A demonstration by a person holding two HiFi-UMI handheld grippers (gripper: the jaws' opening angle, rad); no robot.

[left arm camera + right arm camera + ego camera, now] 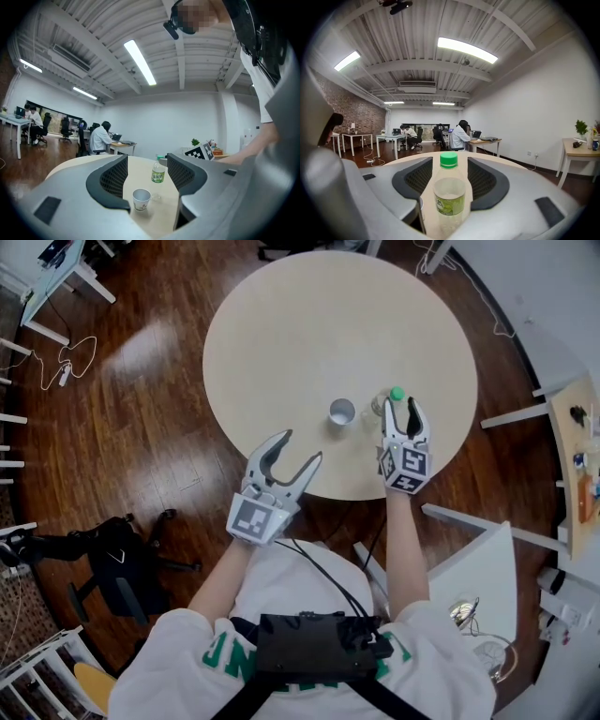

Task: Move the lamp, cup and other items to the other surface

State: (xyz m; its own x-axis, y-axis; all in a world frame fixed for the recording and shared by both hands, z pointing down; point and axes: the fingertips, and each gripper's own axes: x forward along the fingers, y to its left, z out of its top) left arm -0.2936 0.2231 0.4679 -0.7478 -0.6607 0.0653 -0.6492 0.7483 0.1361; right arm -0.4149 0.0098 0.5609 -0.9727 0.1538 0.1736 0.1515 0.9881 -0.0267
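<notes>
Bottle (449,197) stood loose inside your right gripper (400,411), jaws spread; left gripper (302,448) spread, empty. Placement looked done; next called for backing off straight.

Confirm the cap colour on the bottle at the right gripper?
Green cap on the clear bottle. It shows best in the right gripper view.
</notes>
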